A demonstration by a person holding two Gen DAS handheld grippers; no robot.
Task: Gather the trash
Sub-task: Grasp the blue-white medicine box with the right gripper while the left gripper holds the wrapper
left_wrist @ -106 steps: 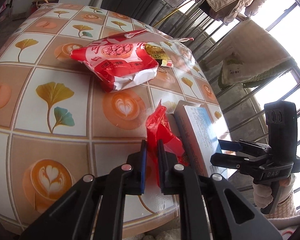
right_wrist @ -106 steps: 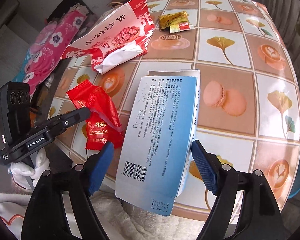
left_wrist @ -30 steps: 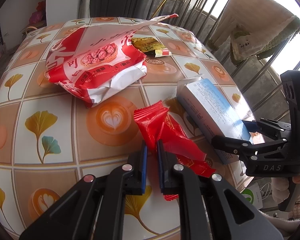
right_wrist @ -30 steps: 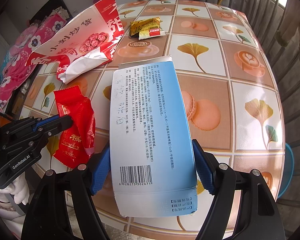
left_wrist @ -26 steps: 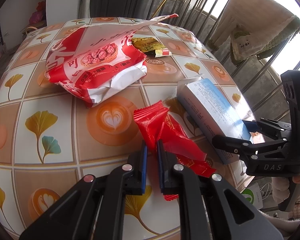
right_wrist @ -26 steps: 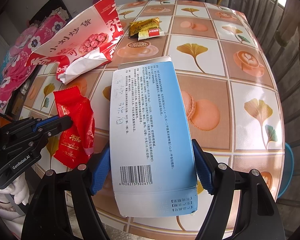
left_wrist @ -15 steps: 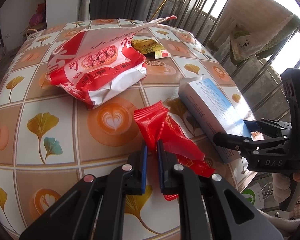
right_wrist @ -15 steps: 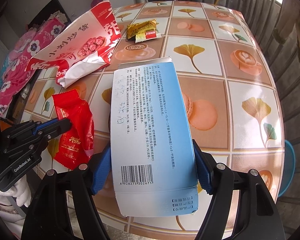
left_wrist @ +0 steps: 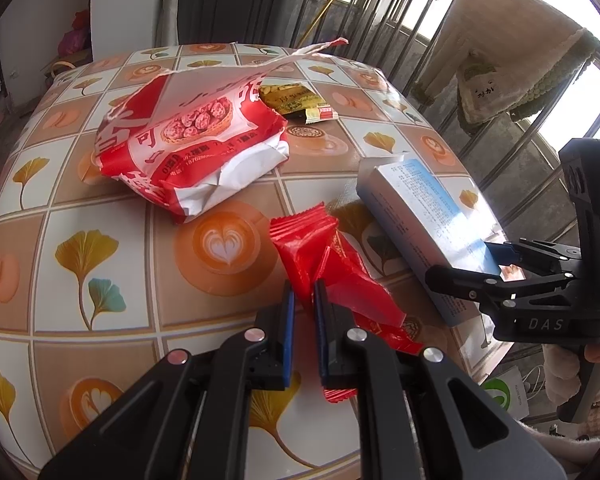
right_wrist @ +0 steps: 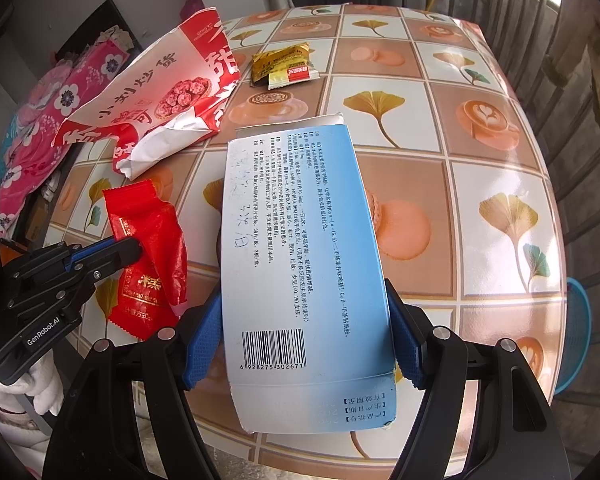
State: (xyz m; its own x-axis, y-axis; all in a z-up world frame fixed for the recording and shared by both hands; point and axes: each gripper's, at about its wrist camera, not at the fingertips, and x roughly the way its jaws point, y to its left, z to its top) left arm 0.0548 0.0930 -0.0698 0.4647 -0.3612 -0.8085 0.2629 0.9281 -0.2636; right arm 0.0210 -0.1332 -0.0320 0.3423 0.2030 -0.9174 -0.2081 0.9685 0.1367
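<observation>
The round table [left_wrist: 100, 288] with its glossy tile-print cloth of ginkgo leaves, latte cups and macarons takes up most of the room in front of both hands. Biggest of the litter on it is the crumpled red-and-white snack bag [left_wrist: 188, 140] printed with a basket of nuts, lying open-mouthed toward the far side (its torn flap sticks up in the air).

Next comes the flat blue-and-white cardboard medicine box [right_wrist: 304, 264], barcode end toward the holder. The right gripper [right_wrist: 304, 340] has it clamped — both blue pads press on the long edges, and the box's near end hangs out past the table edge. From the left camera the same box [left_wrist: 420, 220] slants across the table's right side, with the right gripper [left_wrist: 496, 268] closed over its near end.

Smaller again is the shiny red foil wrapper [left_wrist: 332, 272], creased and partly raised off the cloth. The left gripper [left_wrist: 302, 300] is clenched on its edge, jaws almost together; the wrapper sits just beside the box, near the table edge.

Smallest — a yellow sachet with a red-and-white end [left_wrist: 296, 102], flat on the cloth just behind the big bag.
</observation>
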